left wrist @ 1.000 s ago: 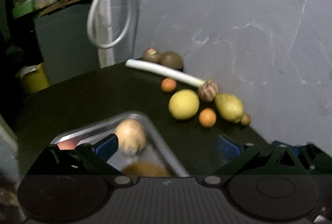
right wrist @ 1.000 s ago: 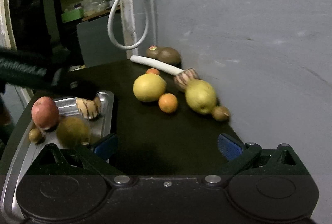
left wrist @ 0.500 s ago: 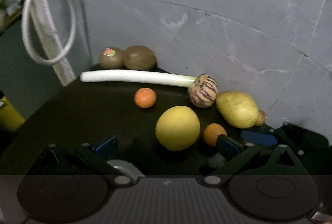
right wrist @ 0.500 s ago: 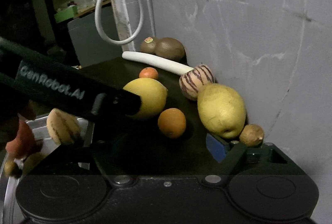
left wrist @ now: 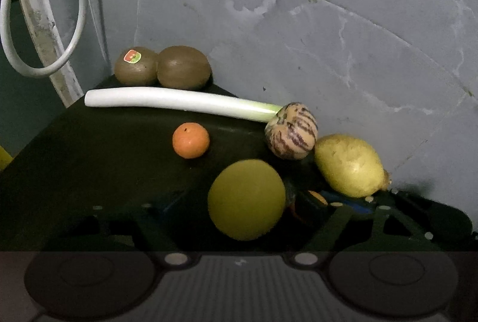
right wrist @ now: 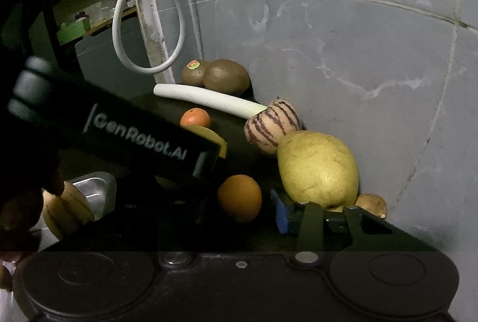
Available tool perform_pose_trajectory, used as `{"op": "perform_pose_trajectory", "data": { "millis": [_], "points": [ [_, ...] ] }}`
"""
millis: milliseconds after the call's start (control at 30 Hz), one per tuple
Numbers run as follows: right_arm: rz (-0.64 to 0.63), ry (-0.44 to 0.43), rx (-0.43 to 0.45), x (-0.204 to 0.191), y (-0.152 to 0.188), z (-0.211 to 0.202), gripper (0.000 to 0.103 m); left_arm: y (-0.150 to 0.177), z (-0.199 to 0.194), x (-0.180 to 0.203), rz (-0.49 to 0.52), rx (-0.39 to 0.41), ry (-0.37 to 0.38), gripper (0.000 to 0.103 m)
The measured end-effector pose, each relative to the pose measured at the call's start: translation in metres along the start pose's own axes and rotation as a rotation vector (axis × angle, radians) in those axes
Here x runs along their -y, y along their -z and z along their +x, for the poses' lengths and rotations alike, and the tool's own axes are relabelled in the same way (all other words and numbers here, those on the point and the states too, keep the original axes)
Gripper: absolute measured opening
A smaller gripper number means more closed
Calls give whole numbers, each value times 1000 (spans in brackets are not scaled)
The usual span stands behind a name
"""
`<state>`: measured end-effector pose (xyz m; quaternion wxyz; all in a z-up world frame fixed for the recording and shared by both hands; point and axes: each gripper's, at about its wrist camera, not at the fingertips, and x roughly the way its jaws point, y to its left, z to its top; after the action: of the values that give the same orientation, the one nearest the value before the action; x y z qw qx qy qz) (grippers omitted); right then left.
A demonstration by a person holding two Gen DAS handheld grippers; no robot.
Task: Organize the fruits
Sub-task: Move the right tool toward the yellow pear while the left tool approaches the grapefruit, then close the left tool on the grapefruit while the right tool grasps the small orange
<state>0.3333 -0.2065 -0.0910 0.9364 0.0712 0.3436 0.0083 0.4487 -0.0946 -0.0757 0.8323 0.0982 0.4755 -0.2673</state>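
In the left wrist view a round yellow fruit [left wrist: 246, 199] sits on the black table between the fingers of my left gripper [left wrist: 233, 204]. Its jaws are closing, and a gap shows at the left pad. In the right wrist view a small orange [right wrist: 239, 198] lies between the fingers of my right gripper [right wrist: 236, 202]. Those jaws are closing too; the blue right pad [right wrist: 279, 211] stands a sliver off the orange, and the left finger is hidden in the dark. A big bumpy lemon [right wrist: 318, 169] rests just right of that pad.
Along the grey wall lie a striped melon [left wrist: 291, 130], a leek [left wrist: 179, 99], two kiwis [left wrist: 161, 66] and a second orange [left wrist: 190, 139]. A small brown fruit [right wrist: 370, 204] hides behind the lemon. The left tool's black housing [right wrist: 134, 142] crosses before a metal tray [right wrist: 98, 187] holding fruit.
The left view swung from the tray to the fruit pile and sank over the yellow fruit. The right gripper pushed in around the small orange. Both pairs of jaws narrowed.
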Motion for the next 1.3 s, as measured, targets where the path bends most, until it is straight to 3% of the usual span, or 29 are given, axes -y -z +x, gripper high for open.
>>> {"op": "perform_pose_trajectory", "data": {
  "millis": [200,367,1000,1300],
  "points": [
    [9,-17,12,3,2,0,35,-4,5,-3,-32,-7,32,69],
    [16,-25,19,5,4,-2,34,-2,2,-5,-48,-14,46,64],
    [16,-46,27,15,14,-17,34,6,7,10,8,-16,-22,60],
    [15,-71,49,18,20,-30,34,14,-1,20,32,-12,-13,60]
  ]
}}
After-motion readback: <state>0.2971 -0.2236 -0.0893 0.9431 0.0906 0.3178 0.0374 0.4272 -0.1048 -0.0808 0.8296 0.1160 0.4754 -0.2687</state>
